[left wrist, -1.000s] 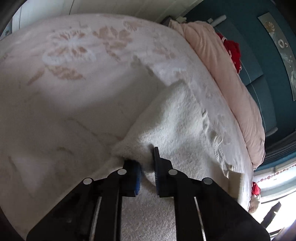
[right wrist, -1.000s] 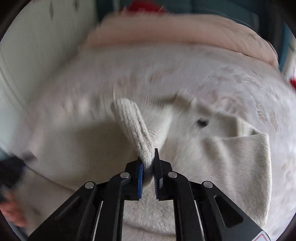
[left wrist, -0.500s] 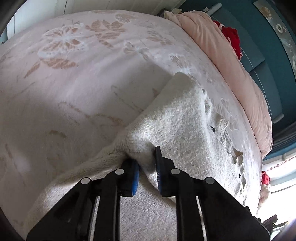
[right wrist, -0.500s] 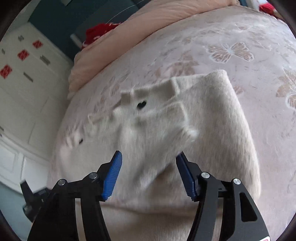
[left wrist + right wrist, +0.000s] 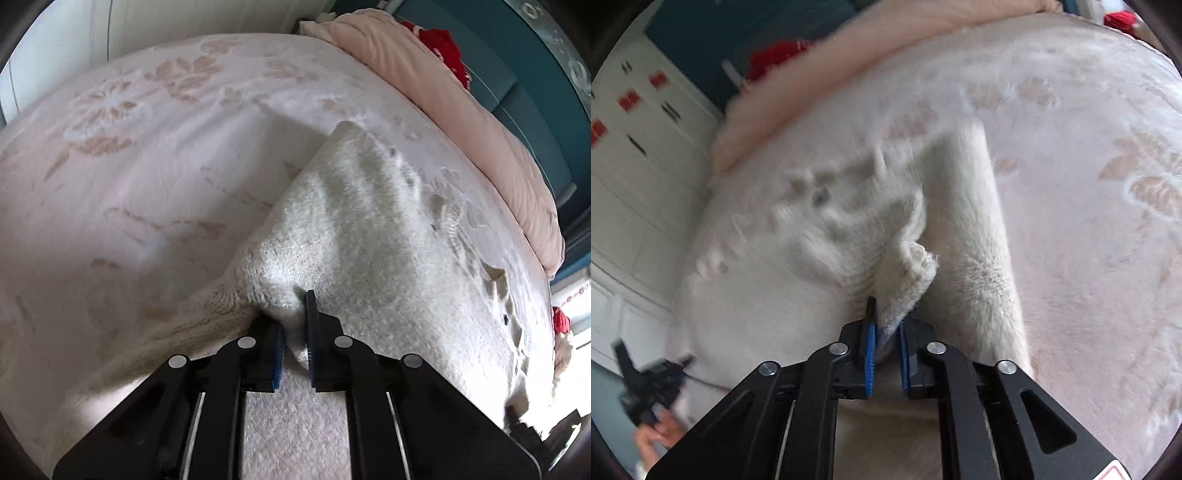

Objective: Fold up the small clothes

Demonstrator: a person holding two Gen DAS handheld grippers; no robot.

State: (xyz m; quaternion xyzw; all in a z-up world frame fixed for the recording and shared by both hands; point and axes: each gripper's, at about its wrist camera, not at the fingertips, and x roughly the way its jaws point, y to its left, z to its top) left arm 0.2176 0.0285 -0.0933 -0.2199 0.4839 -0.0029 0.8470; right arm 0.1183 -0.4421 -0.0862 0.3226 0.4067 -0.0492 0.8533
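A cream fuzzy knit garment [image 5: 354,236] lies spread on the bed. My left gripper [image 5: 293,332] is shut on a fold of the garment's near edge, the knit bunched between the blue pads. In the right wrist view the same garment [image 5: 967,258] shows with a raised flap. My right gripper [image 5: 886,350] is shut on that flap's corner, fabric pinched between the pads. The left gripper also shows small at the lower left of the right wrist view [image 5: 646,384], held by a hand.
The bed has a pale pink floral cover [image 5: 147,147]. A pink duvet roll [image 5: 461,110] and a red item [image 5: 447,55] lie along the far edge by a teal wall. White cabinets [image 5: 639,147] stand beside the bed.
My right gripper let go of the first fold, opened wide half a second ago, and has closed on another flap of the garment. My left gripper stays shut on the near edge.
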